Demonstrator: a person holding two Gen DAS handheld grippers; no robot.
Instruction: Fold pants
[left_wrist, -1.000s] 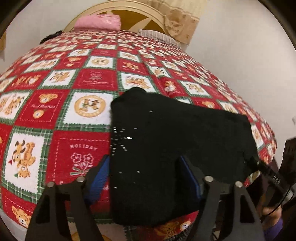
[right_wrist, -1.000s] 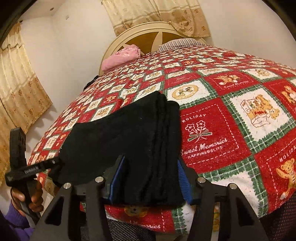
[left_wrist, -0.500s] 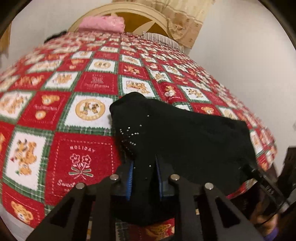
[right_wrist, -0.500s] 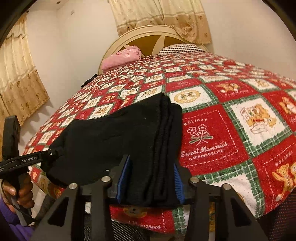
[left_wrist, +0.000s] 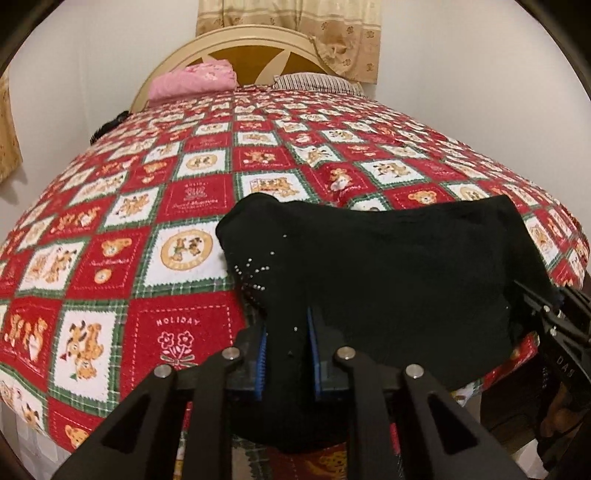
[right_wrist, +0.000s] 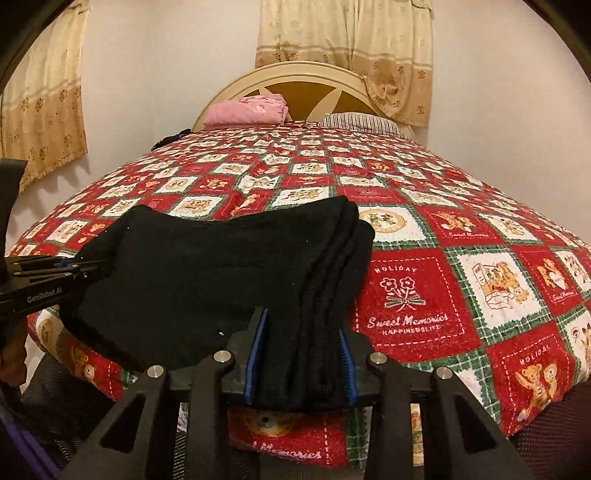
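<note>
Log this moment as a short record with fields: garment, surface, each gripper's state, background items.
garment: black folded pants, lying at the near edge of the bed, small shiny studs near their left corner
surface: red, white and green teddy-bear patchwork bedspread
left gripper: shut on the pants' near-left corner
right gripper: shut on the layered near-right edge
fold state: several layers stacked along the right edge
background: pink folded cloth and striped pillow by the cream wooden headboard; beige patterned curtains
</note>
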